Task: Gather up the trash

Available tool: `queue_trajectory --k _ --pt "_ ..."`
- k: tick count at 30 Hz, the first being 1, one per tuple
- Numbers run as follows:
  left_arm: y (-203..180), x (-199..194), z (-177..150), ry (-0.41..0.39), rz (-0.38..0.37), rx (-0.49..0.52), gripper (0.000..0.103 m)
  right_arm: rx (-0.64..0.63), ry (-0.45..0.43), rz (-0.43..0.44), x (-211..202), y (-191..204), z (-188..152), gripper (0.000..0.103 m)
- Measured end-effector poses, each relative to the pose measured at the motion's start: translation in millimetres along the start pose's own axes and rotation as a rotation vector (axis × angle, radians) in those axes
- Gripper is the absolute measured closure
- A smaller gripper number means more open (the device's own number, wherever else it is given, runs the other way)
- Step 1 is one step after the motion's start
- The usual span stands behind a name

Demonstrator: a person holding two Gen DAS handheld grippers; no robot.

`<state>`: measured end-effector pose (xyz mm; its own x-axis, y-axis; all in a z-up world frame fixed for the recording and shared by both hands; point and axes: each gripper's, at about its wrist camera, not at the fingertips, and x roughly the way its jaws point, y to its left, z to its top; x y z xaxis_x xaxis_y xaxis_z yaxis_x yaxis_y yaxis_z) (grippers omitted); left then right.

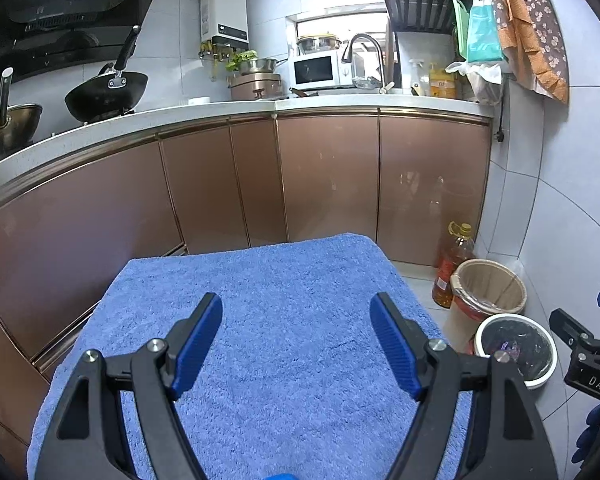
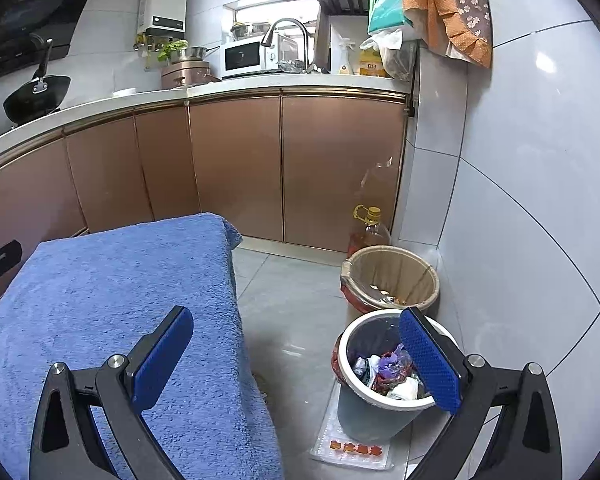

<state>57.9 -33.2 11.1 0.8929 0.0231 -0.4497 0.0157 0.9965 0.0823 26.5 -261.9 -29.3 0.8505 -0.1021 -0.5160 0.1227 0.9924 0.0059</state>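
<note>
Blue towel (image 1: 268, 320) under both grippers' spread, empty jaws.

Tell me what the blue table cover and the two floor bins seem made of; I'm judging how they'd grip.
Blue cover: terry cloth, looped matte pile. Near bin: probably plastic, smooth grey wall, white rim, dark liner. Far bin: unclear, tan liner film hides it. Both grippers open.

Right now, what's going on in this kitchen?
A person holds two grippers over a blue towel. The left gripper and right gripper are both open and empty. The white-rimmed bin on the floor already holds crumpled trash; behind it stands a tan-lined bin. No trash shows on the towel.
</note>
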Motion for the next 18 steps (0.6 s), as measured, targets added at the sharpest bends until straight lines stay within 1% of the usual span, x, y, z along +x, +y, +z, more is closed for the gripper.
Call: queue_trajectory --k 6,10,18 --pt "-2.4 2.3 -1.6 0.002 -0.003 0.005 0.027 0.001 -0.006 -0.005 0.3 -2.6 0.3 0.0" --pt "-4.3 2.0 -2.6 -0.005 -0.003 0.007 0.024 0.002 -0.005 -0.006 0.7 -3.4 -0.2 0.0" --pt "-6.2 1.7 -4.4 -0.009 -0.019 0.015 0.024 0.004 -0.007 -0.007 0.6 -4.4 -0.5 0.0"
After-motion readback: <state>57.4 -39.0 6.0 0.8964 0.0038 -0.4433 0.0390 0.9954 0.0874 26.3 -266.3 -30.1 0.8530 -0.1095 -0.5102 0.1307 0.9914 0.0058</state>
